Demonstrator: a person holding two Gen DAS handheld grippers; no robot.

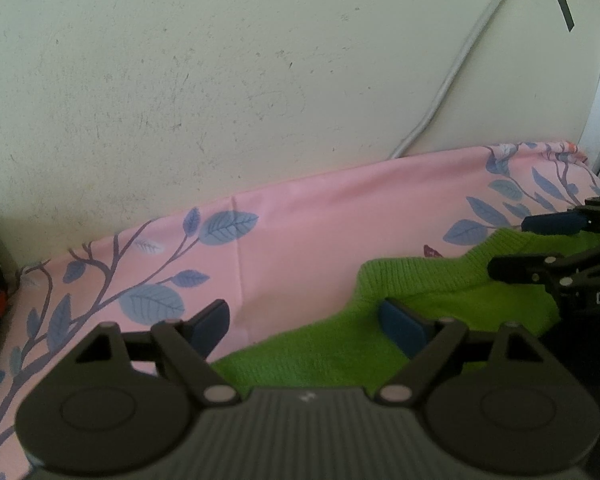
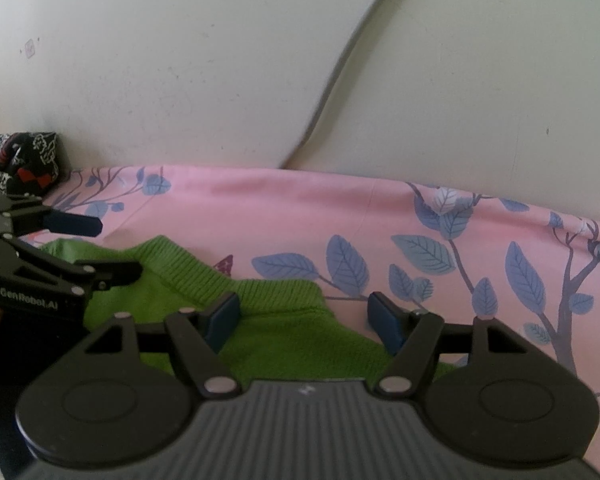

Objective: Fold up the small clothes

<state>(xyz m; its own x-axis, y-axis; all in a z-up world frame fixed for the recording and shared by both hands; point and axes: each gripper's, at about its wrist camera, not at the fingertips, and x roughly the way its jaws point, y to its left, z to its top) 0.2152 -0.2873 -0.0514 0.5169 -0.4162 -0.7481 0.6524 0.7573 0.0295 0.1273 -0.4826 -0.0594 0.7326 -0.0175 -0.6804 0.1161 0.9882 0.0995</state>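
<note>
A bright green knitted garment (image 1: 320, 352) lies flat on a pink sheet with blue leaf prints (image 1: 308, 232). It also shows in the right wrist view (image 2: 284, 320), its ribbed edge toward the wall. My left gripper (image 1: 306, 322) is open just above the garment's left edge; its right pad is over the knit, its left pad over the sheet. My right gripper (image 2: 302, 316) is open just above the garment's right corner. Each gripper shows in the other's view, the right one (image 1: 540, 248) and the left one (image 2: 88, 246), both open and empty.
A cream wall (image 1: 220, 80) rises right behind the sheet, with a grey cable (image 1: 452, 68) running down it. A black patterned cloth item (image 2: 24, 160) sits at the far left against the wall. The sheet (image 2: 420, 220) extends to the right.
</note>
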